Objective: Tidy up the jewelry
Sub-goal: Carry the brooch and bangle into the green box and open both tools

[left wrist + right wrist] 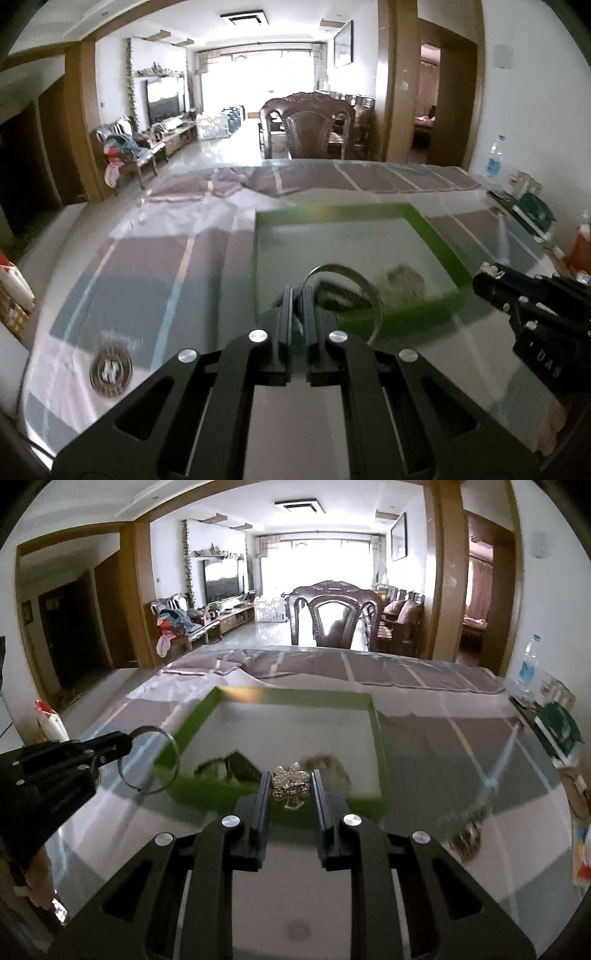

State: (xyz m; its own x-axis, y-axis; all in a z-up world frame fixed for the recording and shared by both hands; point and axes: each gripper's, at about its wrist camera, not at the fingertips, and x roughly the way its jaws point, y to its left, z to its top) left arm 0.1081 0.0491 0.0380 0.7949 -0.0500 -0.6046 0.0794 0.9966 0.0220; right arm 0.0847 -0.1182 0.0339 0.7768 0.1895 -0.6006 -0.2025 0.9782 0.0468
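Black linkage arms fill the foreground of both wrist views. Clamped between the pads of the left tool [298,295] is a thin silver bangle [343,295], its ring standing up to the right of the fingers. Its jaws are fully closed on the metal band. The right tool [290,786] grips a pearl flower brooch [290,781] between its narrowly parted pads. Both pieces hang above the near edge of a green-rimmed tray [378,738] lying on the glass-topped surface [147,277]. Something greyish, too blurred to identify, perhaps a reflection, shows in the tray.
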